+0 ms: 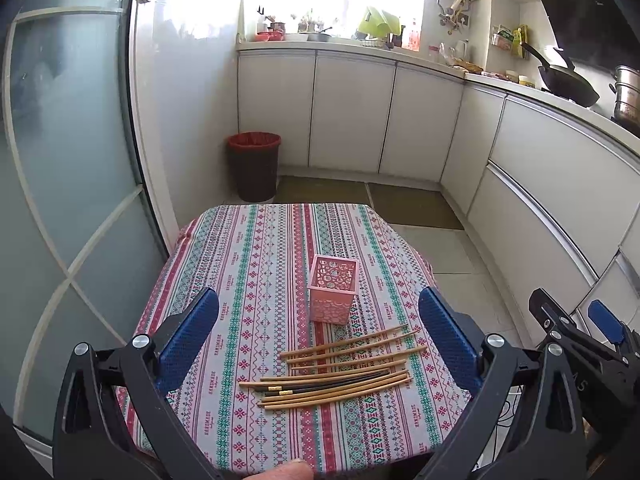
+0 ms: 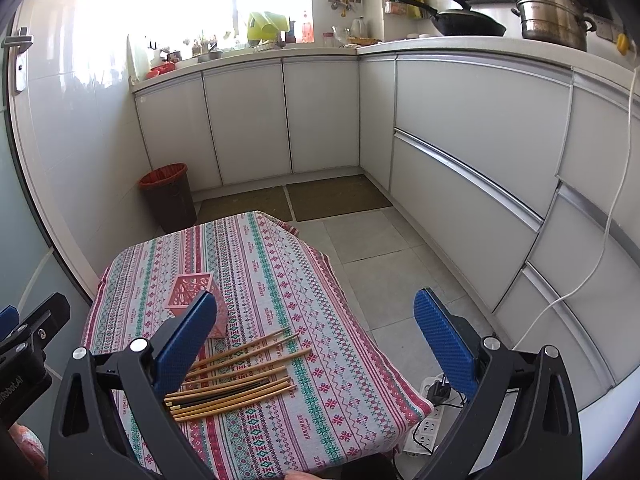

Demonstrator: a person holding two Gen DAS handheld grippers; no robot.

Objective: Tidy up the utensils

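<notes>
While the left gripper (image 1: pixel 318 332) hangs wide open above the table (image 1: pixel 224 248), holding nothing, its wrist view shows the chopsticks (image 1: pixel 332 372) lying loose in a fan on the cloth, just in front of the upright pink holder (image 1: pixel 333 289). A red-lined bin (image 1: pixel 253 170) stands beyond on the floor.

From the right wrist, the right gripper (image 2: pixel 316 338) is likewise spread and empty, over the table's right edge. Chopsticks (image 2: pixel 240 376) lie beside the holder (image 2: pixel 192 292), partly behind the left finger (image 2: pixel 186 346).
</notes>
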